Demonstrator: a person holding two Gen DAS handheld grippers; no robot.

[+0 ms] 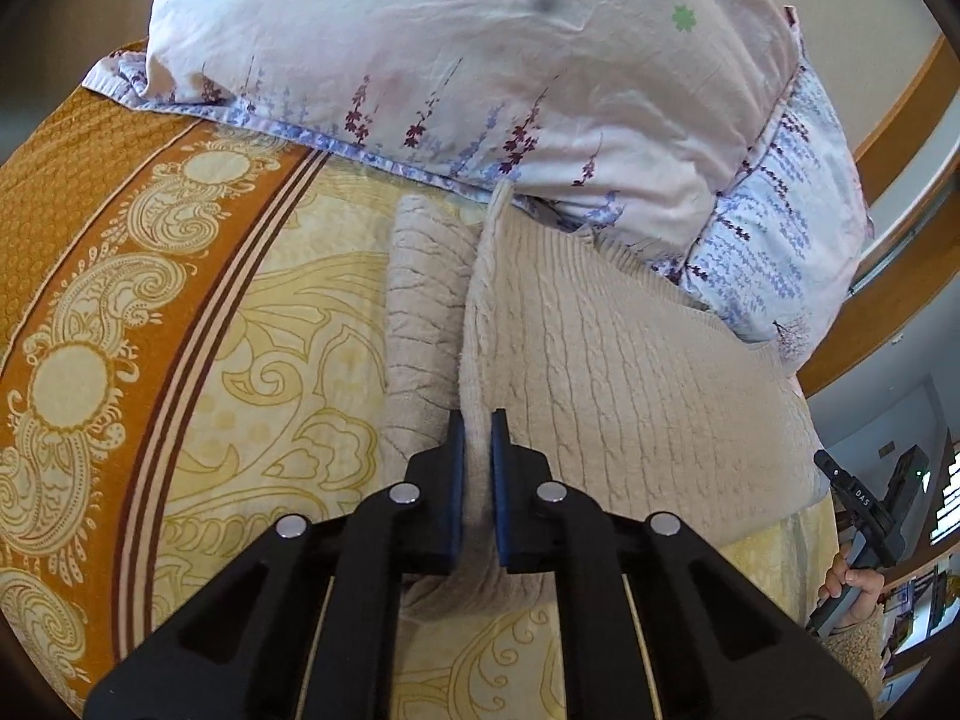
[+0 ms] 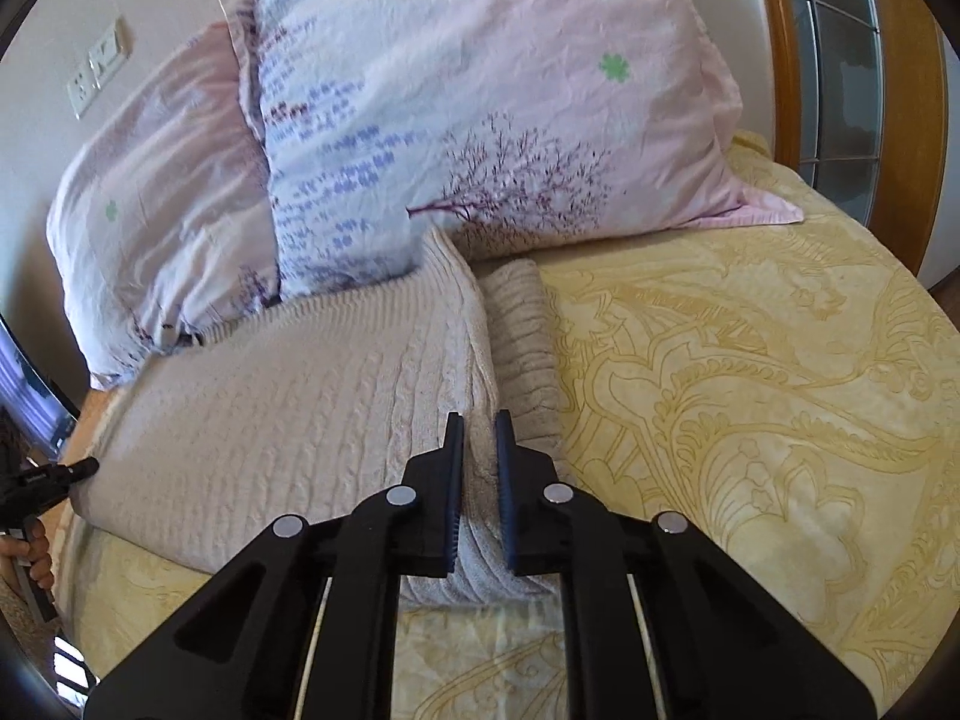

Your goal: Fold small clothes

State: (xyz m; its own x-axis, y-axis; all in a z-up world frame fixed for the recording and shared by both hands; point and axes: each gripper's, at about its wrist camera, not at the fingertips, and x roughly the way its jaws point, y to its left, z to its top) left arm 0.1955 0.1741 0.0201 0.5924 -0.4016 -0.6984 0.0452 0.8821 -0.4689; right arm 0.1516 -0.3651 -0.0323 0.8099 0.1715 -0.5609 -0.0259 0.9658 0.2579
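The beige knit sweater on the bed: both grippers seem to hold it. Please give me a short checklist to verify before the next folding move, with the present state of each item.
1. Left gripper pinches the beige knit sweater: ok, fabric sits between the blue pads.
2. Right gripper pinches the same sweater: ok, a fabric ridge is between its pads.
3. Sweater free of the floral pillows: not ok, its far edge touches them.
4. Bedspread not caught in either gripper: cannot tell, the fabric hides the pad tips.
5. Folded strip beside the raised edge lies flat: ok.
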